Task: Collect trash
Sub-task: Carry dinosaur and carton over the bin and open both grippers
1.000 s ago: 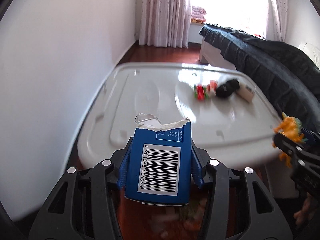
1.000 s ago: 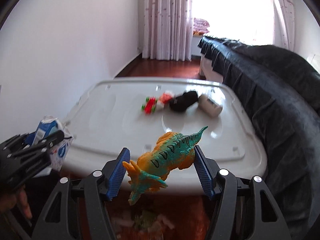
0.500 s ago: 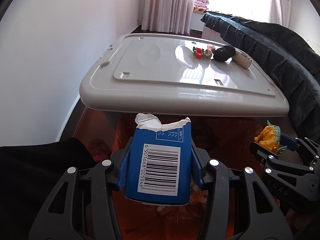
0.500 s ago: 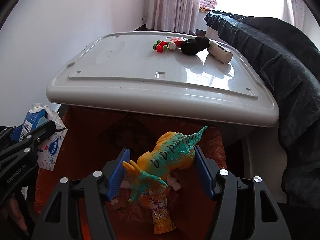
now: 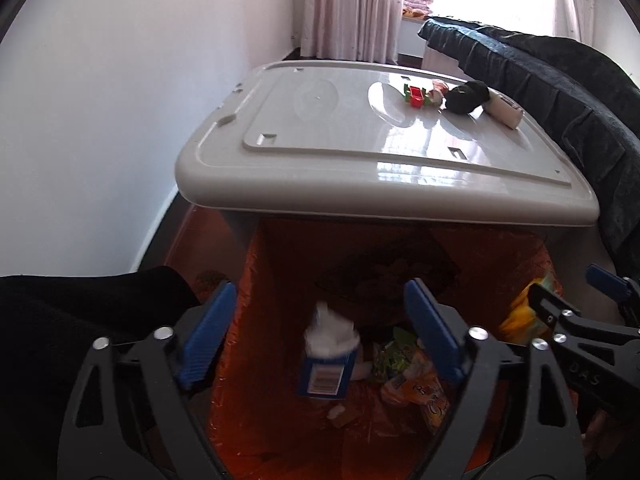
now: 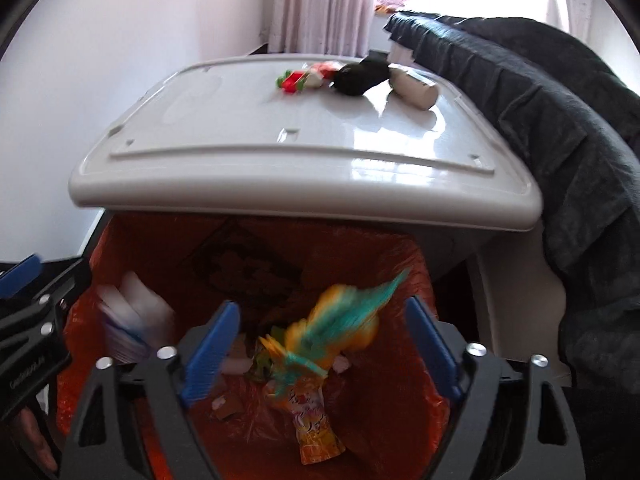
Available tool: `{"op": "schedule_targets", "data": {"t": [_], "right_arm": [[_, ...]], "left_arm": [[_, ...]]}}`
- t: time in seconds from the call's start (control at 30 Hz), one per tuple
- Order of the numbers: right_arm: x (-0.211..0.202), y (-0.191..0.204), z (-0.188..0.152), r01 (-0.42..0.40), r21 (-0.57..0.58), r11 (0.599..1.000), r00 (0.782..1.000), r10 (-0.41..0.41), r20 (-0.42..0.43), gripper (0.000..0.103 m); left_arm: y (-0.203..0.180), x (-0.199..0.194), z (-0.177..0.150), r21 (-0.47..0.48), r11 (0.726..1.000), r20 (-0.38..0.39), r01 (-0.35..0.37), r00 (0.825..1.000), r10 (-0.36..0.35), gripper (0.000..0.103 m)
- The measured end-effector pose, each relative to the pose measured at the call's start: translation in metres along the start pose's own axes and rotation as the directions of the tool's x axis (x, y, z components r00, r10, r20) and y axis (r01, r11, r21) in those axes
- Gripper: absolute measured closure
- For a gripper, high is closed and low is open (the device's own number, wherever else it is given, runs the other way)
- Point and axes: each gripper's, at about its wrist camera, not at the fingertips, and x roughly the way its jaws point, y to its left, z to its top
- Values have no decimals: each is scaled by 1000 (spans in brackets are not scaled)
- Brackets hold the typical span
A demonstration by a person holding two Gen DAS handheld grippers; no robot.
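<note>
Both sets of fingers have just sprung wide open and grip nothing now: the blue carton [image 5: 328, 364] is dropping free between the left fingers [image 5: 320, 336], and the toy dinosaur [image 6: 336, 332] is falling, blurred, between the right fingers [image 6: 320, 348]. Below them is the orange-lined bin [image 6: 400, 412], so that's two bits binned. Beyond the fingers, more stuff sits on the grey lid [image 5: 340, 140].

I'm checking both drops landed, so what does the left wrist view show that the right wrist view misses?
Only the left wrist view: the open left gripper, its jaws just opened, the blue carton falling barcode up.

Only the right wrist view: the open right gripper, likewise just opened, the released toy dinosaur blurred.

Both: the orange-lined bin, the grey lid.
</note>
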Motion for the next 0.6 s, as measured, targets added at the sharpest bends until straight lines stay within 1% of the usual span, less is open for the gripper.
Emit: {"op": "schedule_targets", "data": {"t": [0.03,0.07,0.13,0.27,0.43,0.53,0.6], "right_arm": [[-2,-2,1,10,6,1000,1000,-10,8,11],[-3,-3,2,23,7,1000,1000,-23,14,10],[-6,-7,4,31,16,999,999,-32,29,9],[-6,-15,7,30,41,999,999,-31,26,9],[-4,-18,9,25,49,998,999,-27,22,9],[-3,-20,13,18,48,999,999,-20,25,9],[-3,-21,19,21,36,999,999,-23,38,9]], "left_arm": [[0,-1,1,4,1000,2,-18,1000,18,13],[1,-1,2,6,999,4,-32,999,32,13],[3,-1,4,2,999,3,-38,999,38,12],[11,-1,7,-34,999,-3,-38,999,38,12],[11,-3,9,-38,999,3,-29,1000,30,12],[10,-2,12,-42,999,5,11,1000,-11,12],[9,-2,18,-55,993,7,105,995,-104,12]]}}
